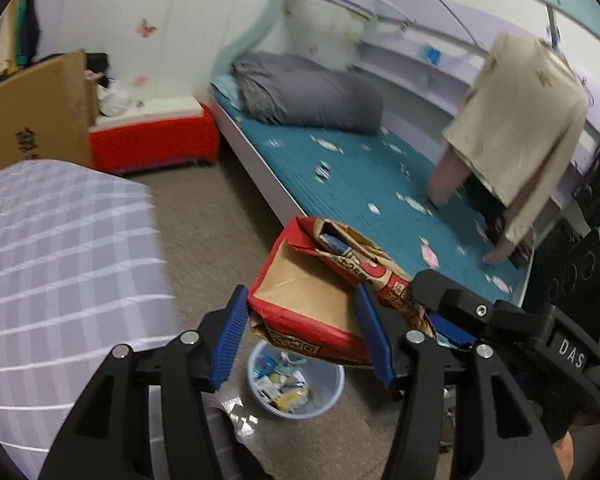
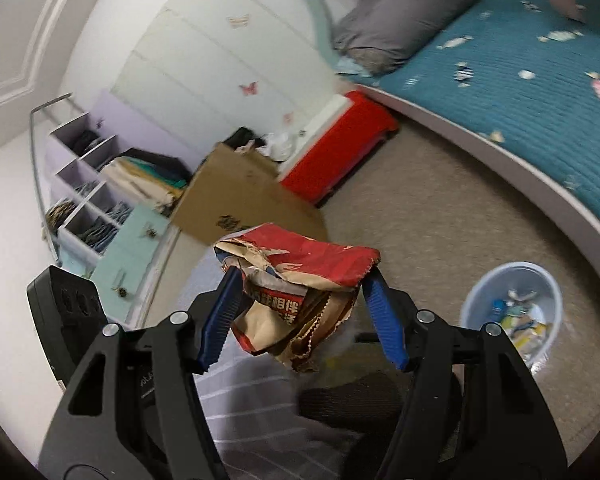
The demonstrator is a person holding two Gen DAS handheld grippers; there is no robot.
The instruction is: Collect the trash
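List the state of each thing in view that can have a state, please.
Left gripper: closed on the red paper bag.
Right gripper: closed on the same bag's crumpled end.
Red paper bag: open, torn, held above the floor.
Blue bin: upright, partly filled with trash.
Cardboard box: open.

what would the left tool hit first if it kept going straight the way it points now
Nothing before the red paper bag, which already sits between the left tool's blue pads. Beyond the bag, the line seems to run toward the edge of the bed with the teal cover, though depth is hard to judge in this fisheye view.
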